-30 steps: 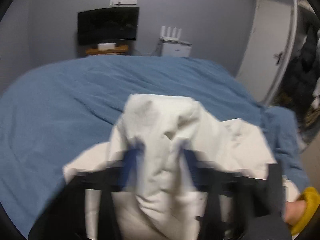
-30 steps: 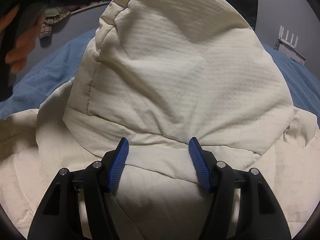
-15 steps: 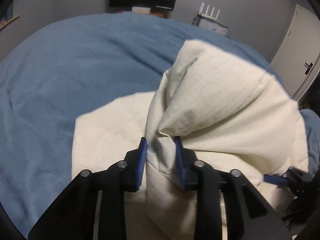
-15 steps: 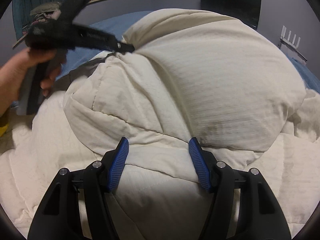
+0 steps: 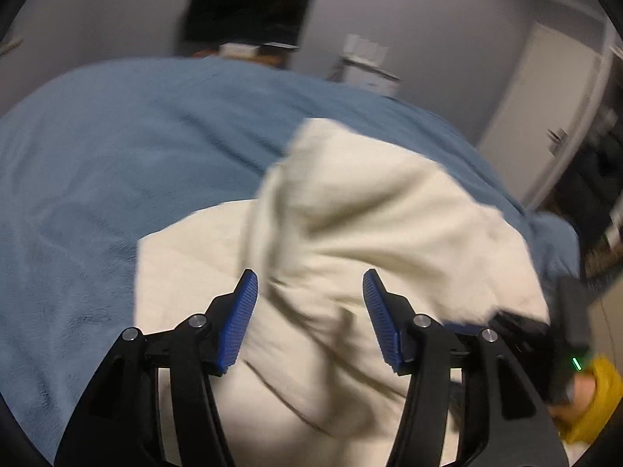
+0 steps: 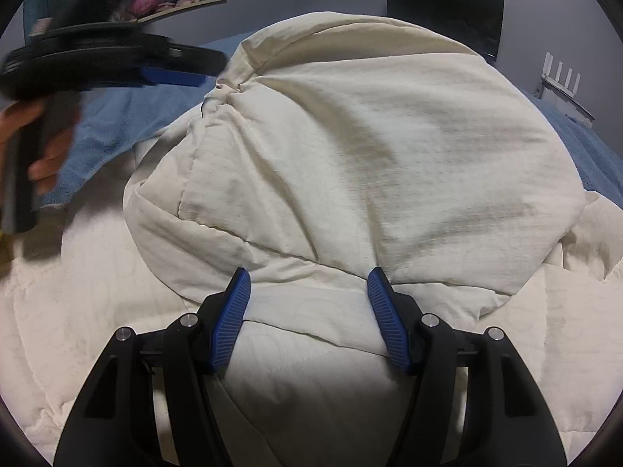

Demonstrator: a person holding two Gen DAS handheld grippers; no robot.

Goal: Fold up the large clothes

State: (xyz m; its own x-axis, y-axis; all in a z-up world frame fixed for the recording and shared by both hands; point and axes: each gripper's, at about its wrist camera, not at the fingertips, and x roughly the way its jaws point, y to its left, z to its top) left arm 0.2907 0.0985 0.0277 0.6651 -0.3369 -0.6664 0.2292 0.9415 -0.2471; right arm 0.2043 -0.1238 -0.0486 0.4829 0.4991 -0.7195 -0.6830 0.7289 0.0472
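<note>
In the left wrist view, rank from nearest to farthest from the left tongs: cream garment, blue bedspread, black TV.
1. Cream garment: directly between and ahead of the left tongs.
2. Blue bedspread: beneath and beyond the garment, spreading left.
3. Black TV: on the far wall, top centre.

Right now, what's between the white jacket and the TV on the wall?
In the left wrist view, only the blue blanket on the bed stretches between the white jacket and the TV.
</note>
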